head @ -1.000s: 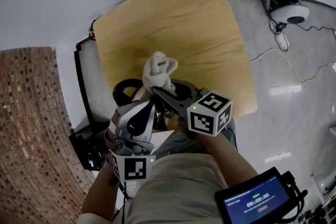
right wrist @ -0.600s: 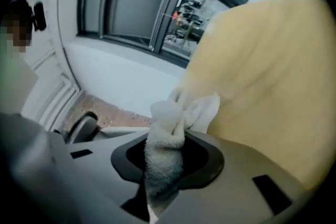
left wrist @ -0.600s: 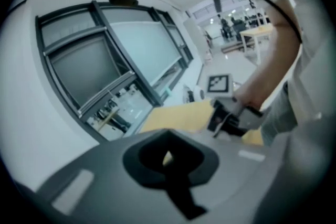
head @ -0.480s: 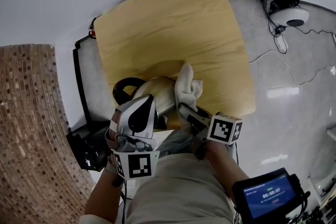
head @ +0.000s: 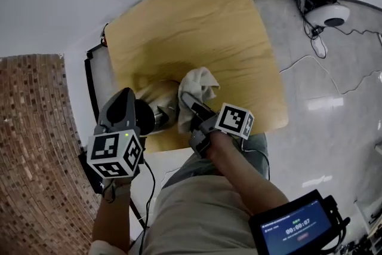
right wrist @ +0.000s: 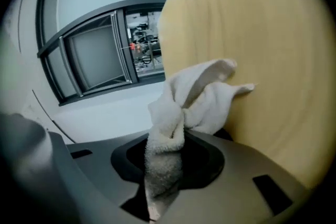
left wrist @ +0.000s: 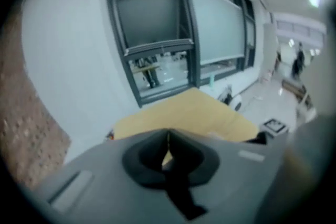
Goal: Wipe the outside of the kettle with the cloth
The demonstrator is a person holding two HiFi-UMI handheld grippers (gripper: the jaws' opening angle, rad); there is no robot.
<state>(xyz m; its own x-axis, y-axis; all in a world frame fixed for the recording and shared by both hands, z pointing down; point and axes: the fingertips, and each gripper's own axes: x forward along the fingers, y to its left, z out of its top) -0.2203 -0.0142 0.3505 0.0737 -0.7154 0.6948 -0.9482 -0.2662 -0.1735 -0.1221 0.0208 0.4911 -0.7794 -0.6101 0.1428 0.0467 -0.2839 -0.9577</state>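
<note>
A shiny steel kettle (head: 156, 98) with a black handle part (head: 144, 118) stands near the front edge of the wooden table (head: 197, 21). My right gripper (head: 186, 98) is shut on a white cloth (head: 200, 83), which lies bunched against the kettle's right side. In the right gripper view the cloth (right wrist: 205, 97) runs down between the jaws of the right gripper (right wrist: 173, 139). My left gripper (head: 124, 95) sits at the kettle's left, close to the black handle. In its own view the left gripper (left wrist: 168, 136) has its jaws together, with nothing seen between them.
The table's front edge (head: 179, 143) is just below the kettle. On the floor at the right lie a white round device with cables (head: 328, 9) and a timer screen (head: 295, 227). A black frame (head: 89, 98) runs along the table's left side. A window (left wrist: 152, 50) faces the left gripper.
The cloth and right gripper came down from the kettle's top to its right side. The left gripper swung left and rolled over, and the kettle shifted left with it.
</note>
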